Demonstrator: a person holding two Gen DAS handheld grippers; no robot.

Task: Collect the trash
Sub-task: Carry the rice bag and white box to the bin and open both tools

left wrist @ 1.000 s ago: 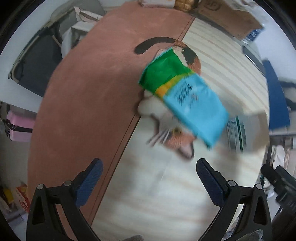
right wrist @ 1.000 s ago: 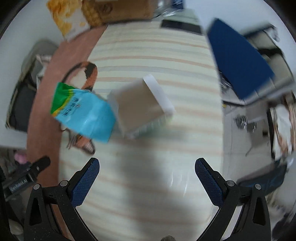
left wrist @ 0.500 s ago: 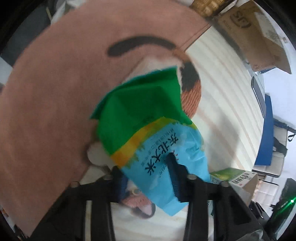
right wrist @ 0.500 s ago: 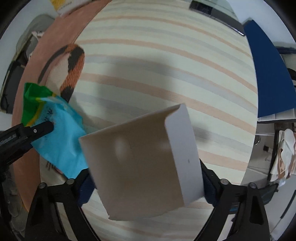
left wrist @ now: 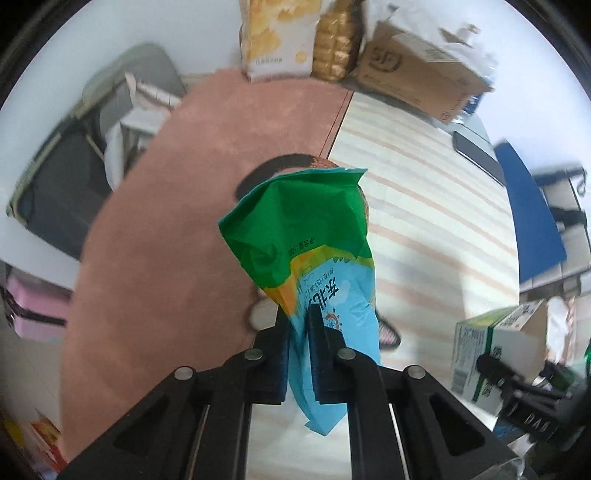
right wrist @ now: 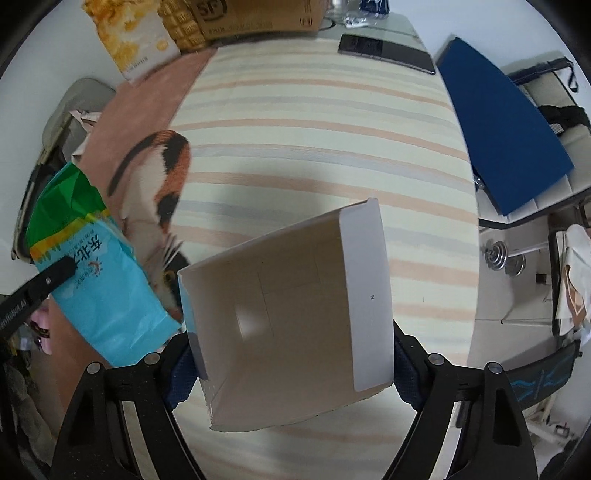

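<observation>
My left gripper [left wrist: 298,325] is shut on a green and light-blue plastic bag [left wrist: 310,258] and holds it lifted above the bed. The bag also shows in the right wrist view [right wrist: 92,273], with a left finger [right wrist: 55,277] pinching it. My right gripper [right wrist: 291,343] is shut on an open cardboard carton [right wrist: 295,317], brown inside with a white flap, held above the striped sheet [right wrist: 325,147]. The carton's green and white outside shows in the left wrist view [left wrist: 495,343].
A pink blanket [left wrist: 177,221] with a cat print [right wrist: 162,173] lies left of the striped sheet. A yellow snack bag [left wrist: 277,33] and a brown shipping box [left wrist: 417,70] stand at the far edge. A blue folder [right wrist: 498,125] and a black tablet [right wrist: 384,51] lie at the right.
Both grippers closed from open: the left on the bag, the right on the carton. Both items have since been lifted off the bed.
</observation>
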